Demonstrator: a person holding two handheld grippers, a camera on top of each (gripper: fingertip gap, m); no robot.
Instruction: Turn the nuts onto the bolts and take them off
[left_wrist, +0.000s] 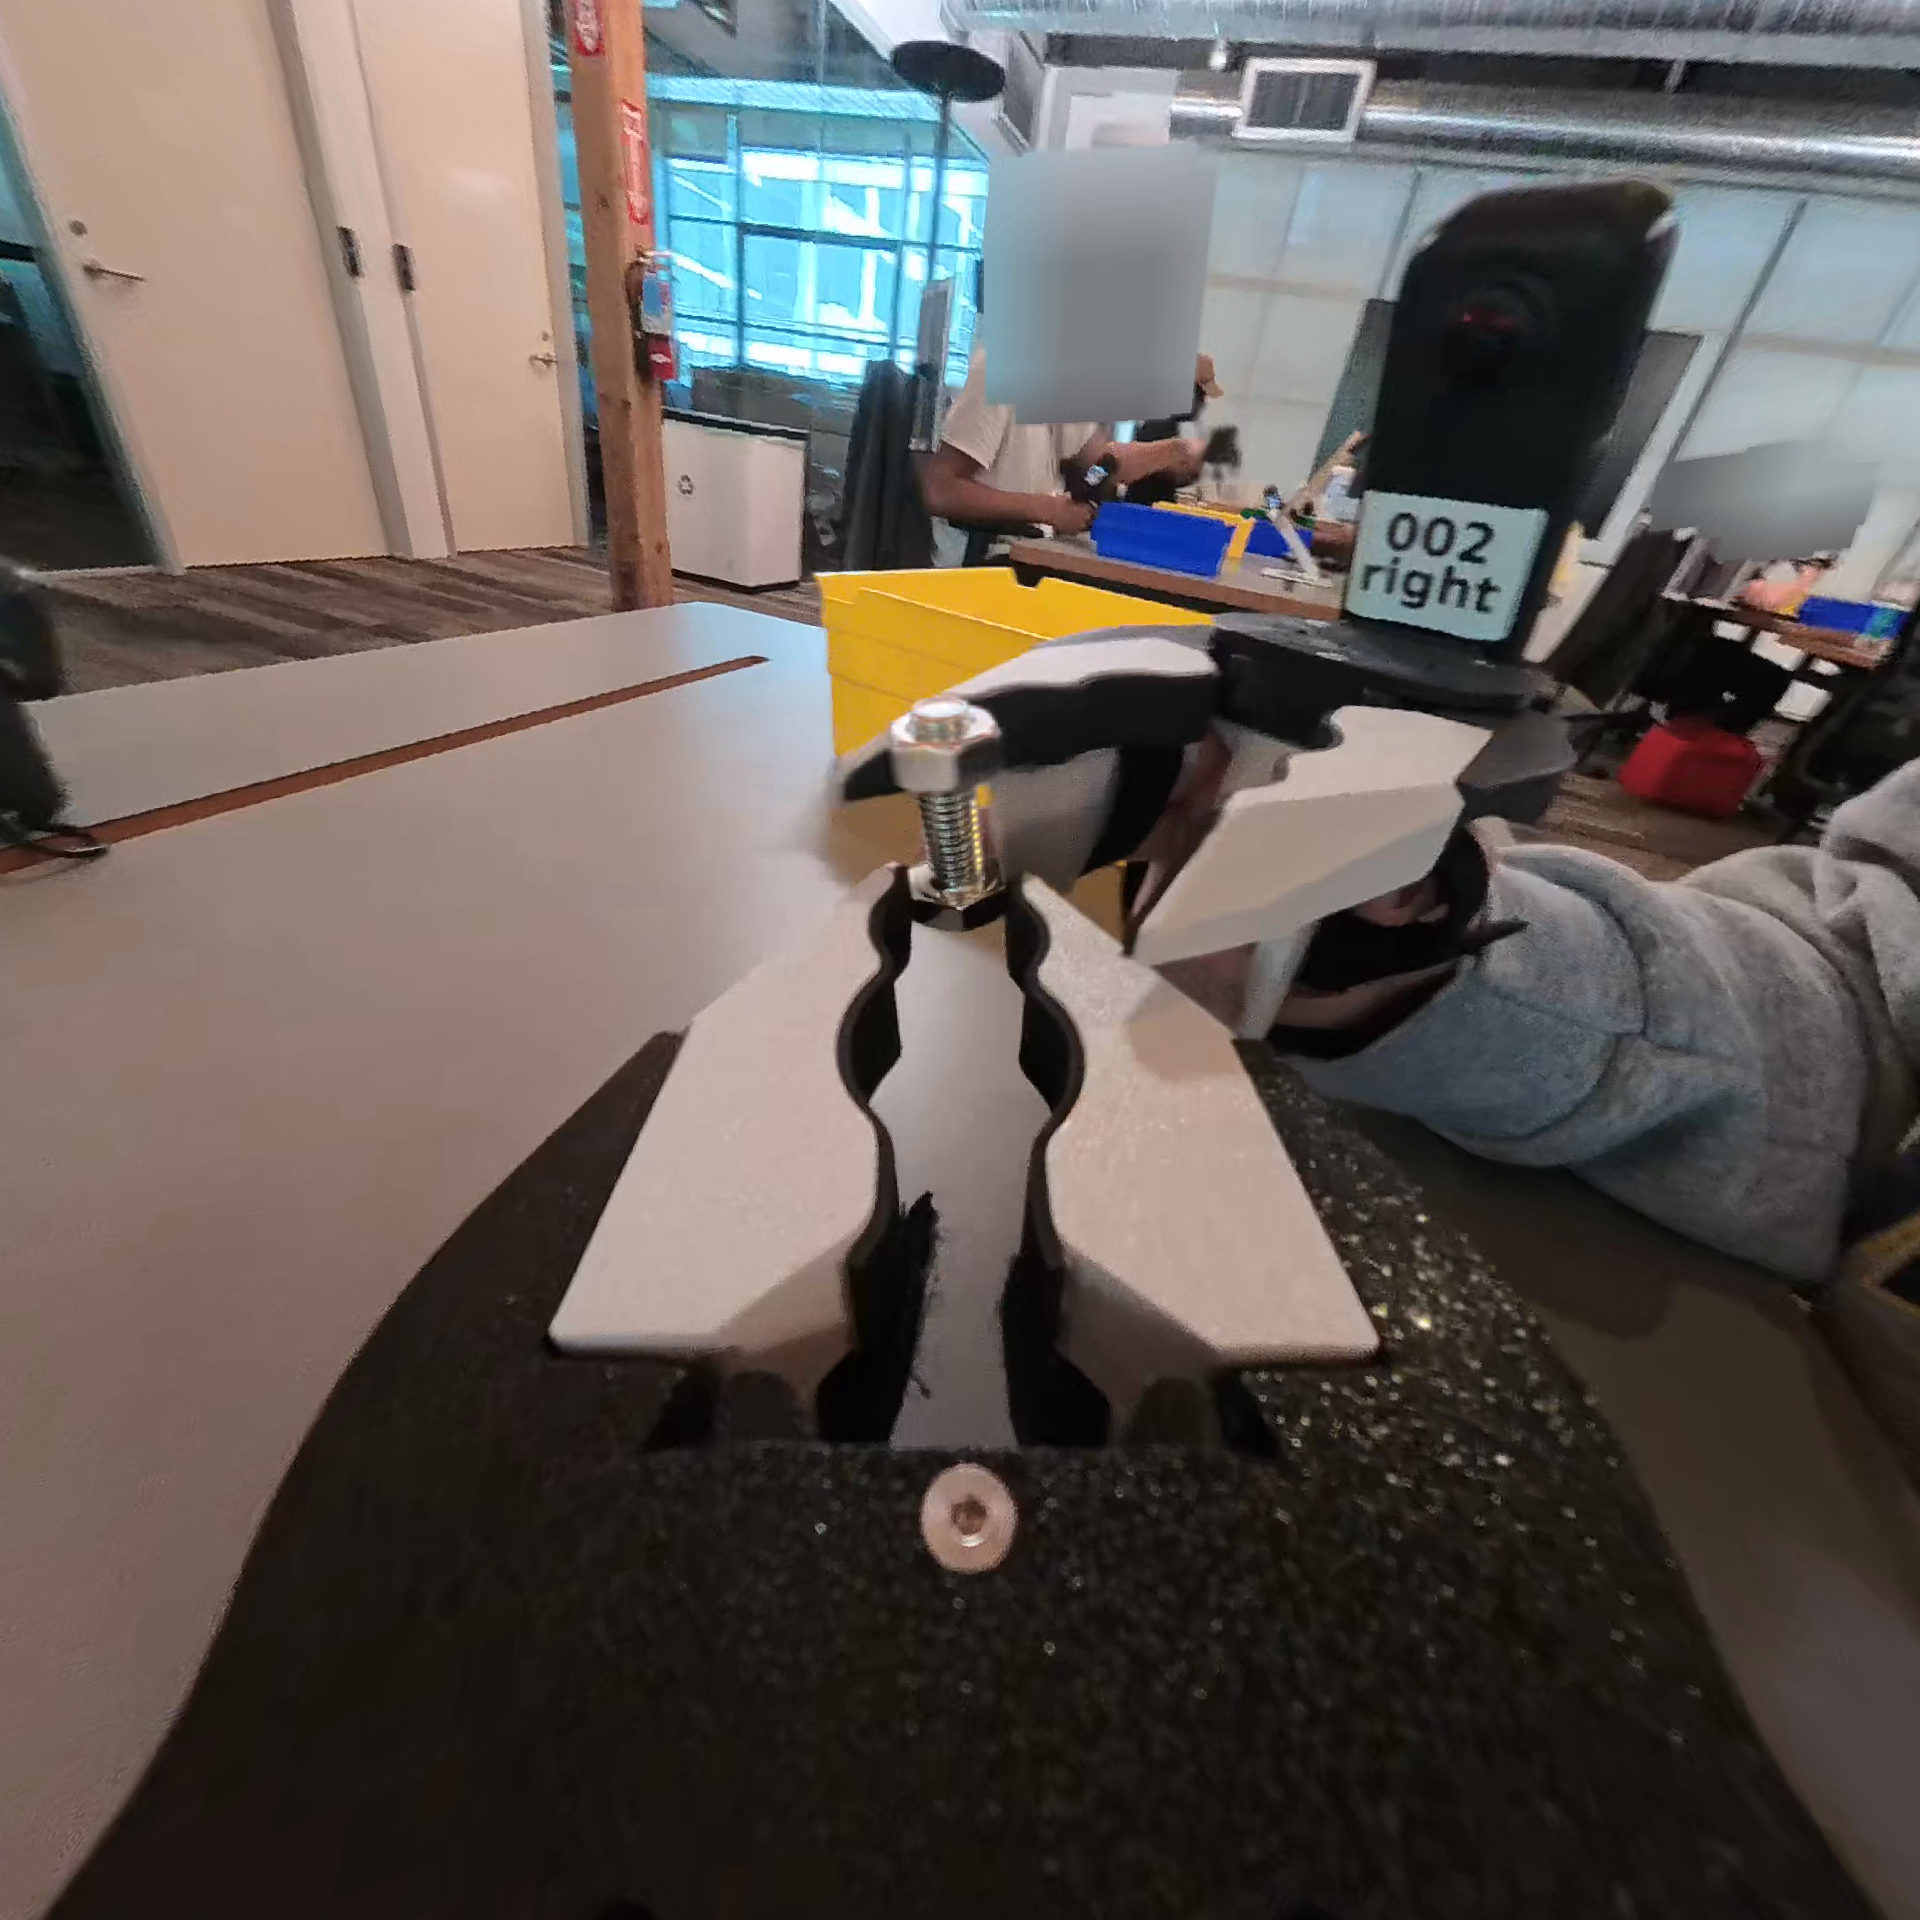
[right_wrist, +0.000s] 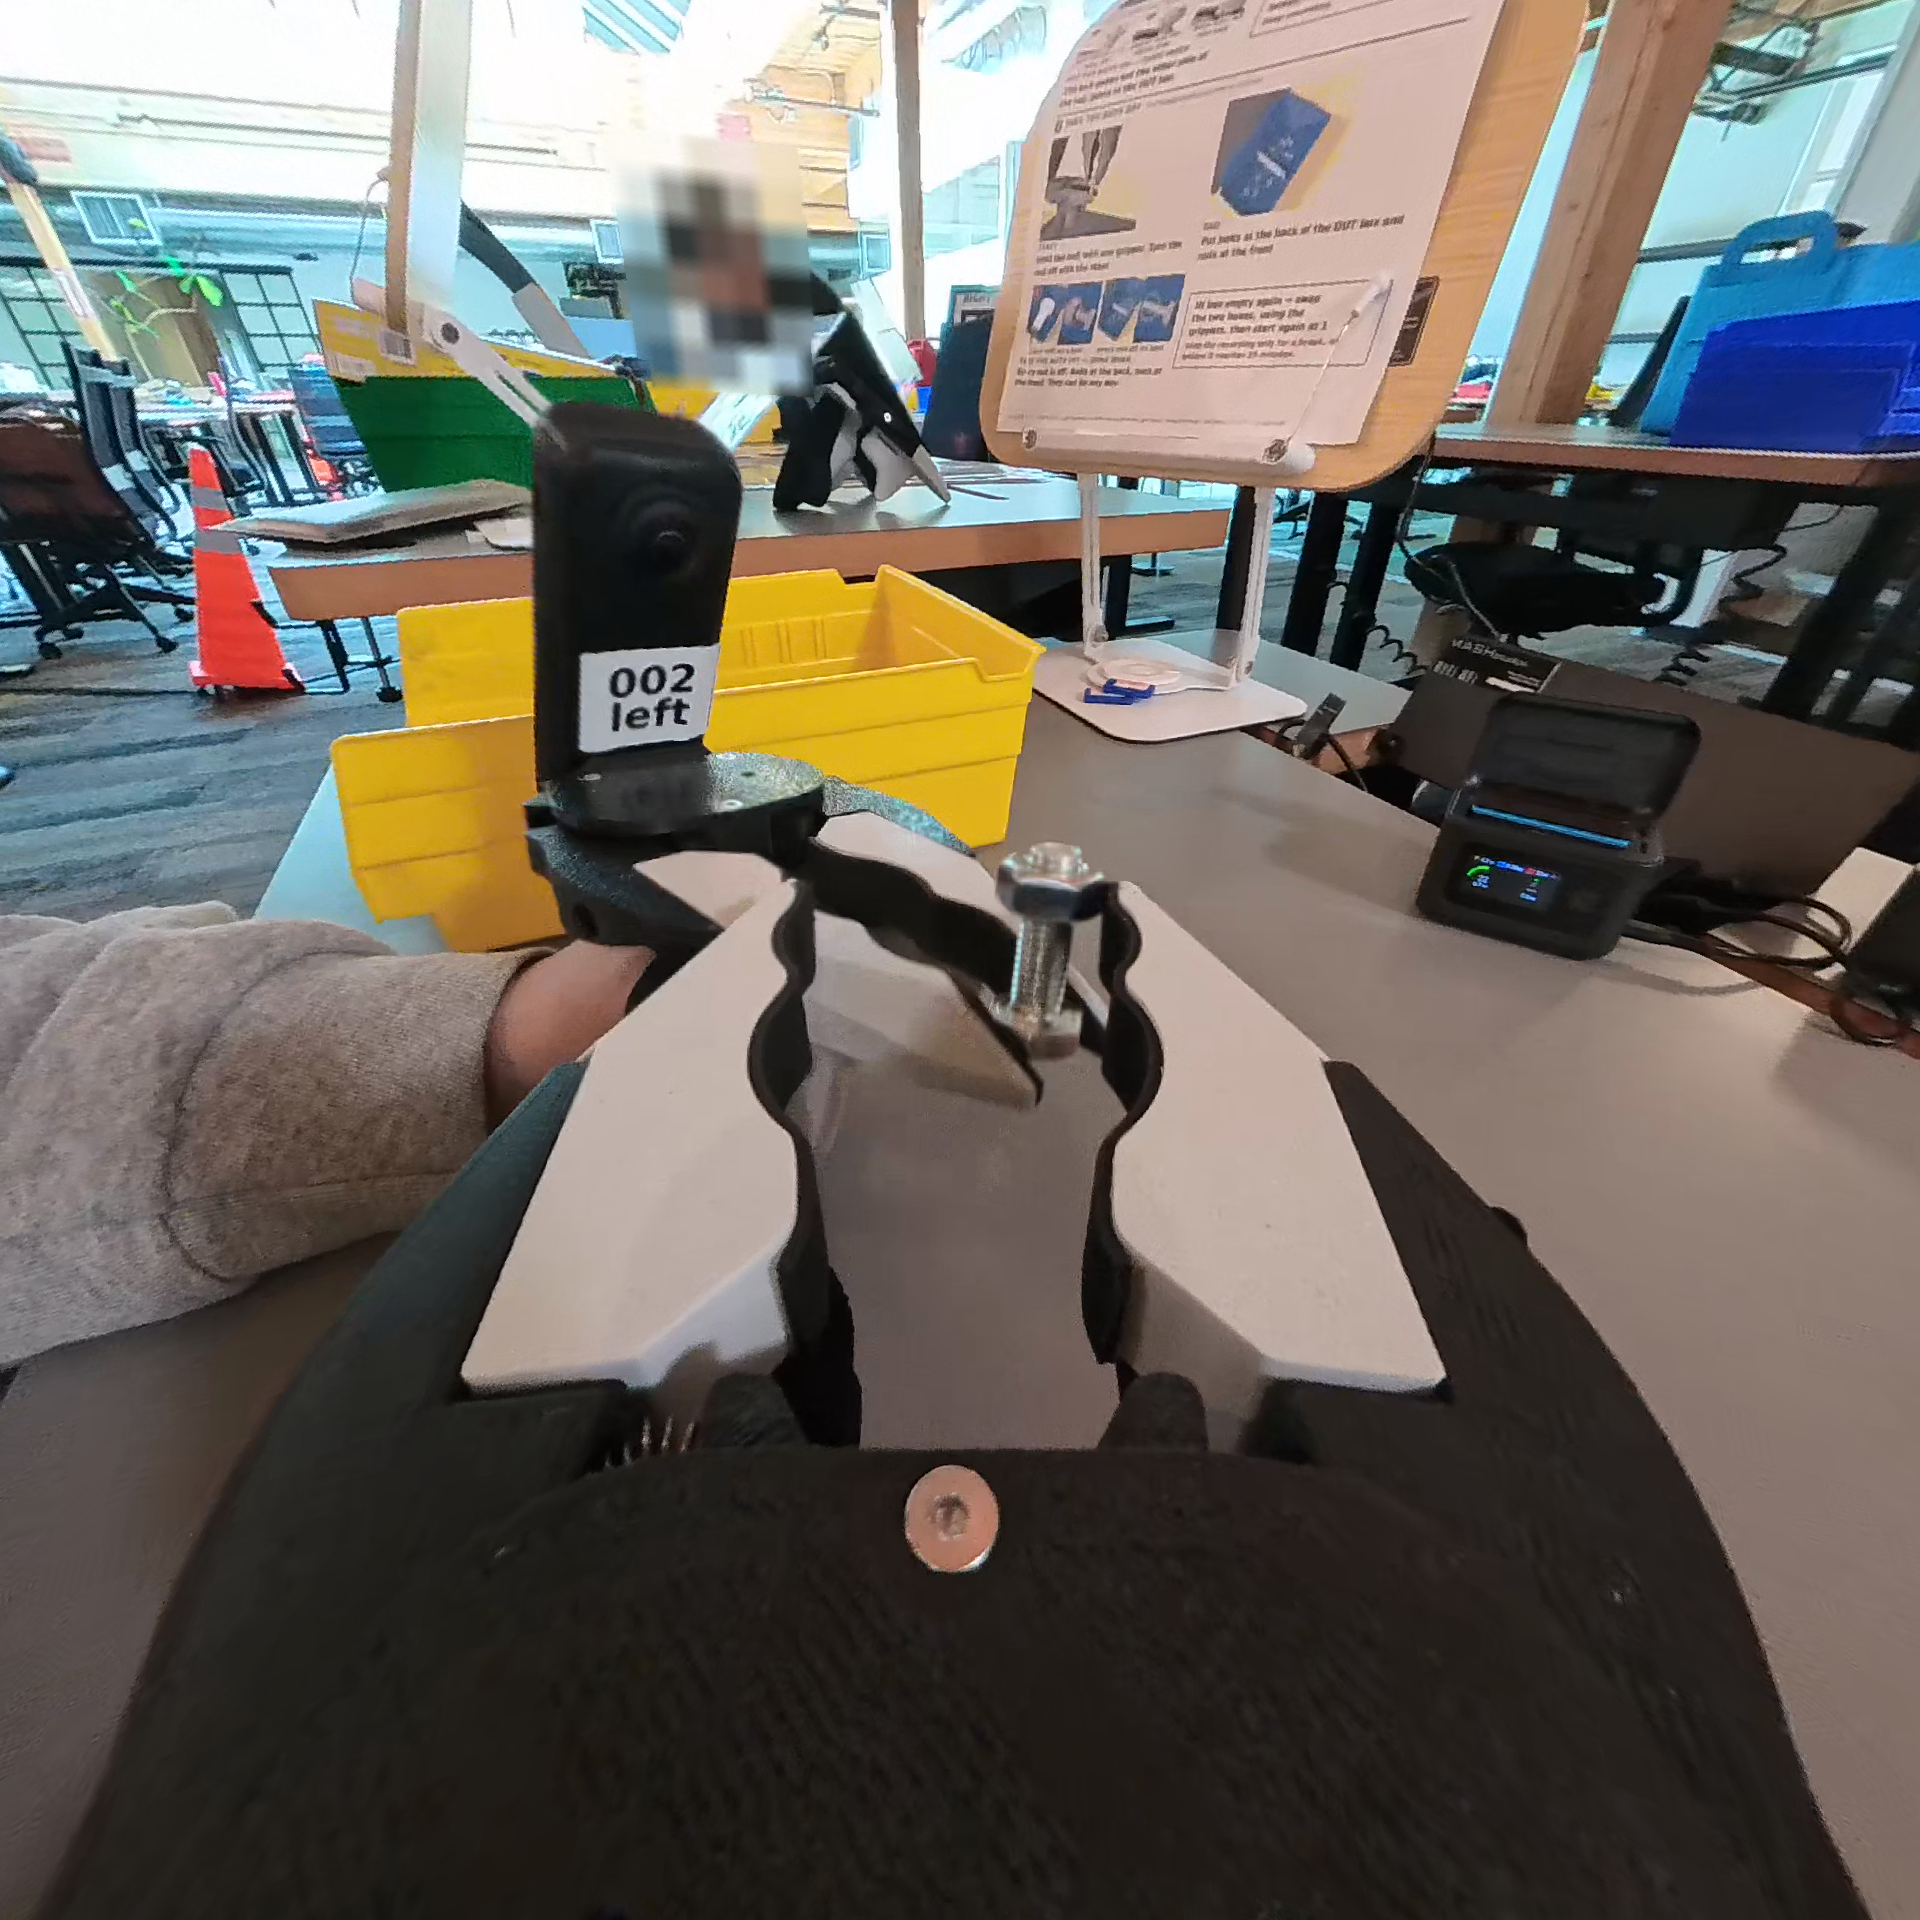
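Observation:
A silver bolt stands upright, threads up, a little above the grey table. My left gripper is shut on its hex head. A silver nut sits near the top end of the threads. My right gripper reaches in from the right, fingers spread, its far fingertip beside the nut. In the right wrist view my right gripper is open. The nut lies against the inner side of its right finger, and the left finger is well clear. The left gripper holds the bolt from the left.
Stacked yellow bins stand just behind the grippers, also in the left wrist view. A wooden stand with an instruction sheet is at the back right. A small black device with a lit screen and cables lie to the right. Grey sleeves flank both grippers. Both grippers' tips are close together, under 4 cm apart.

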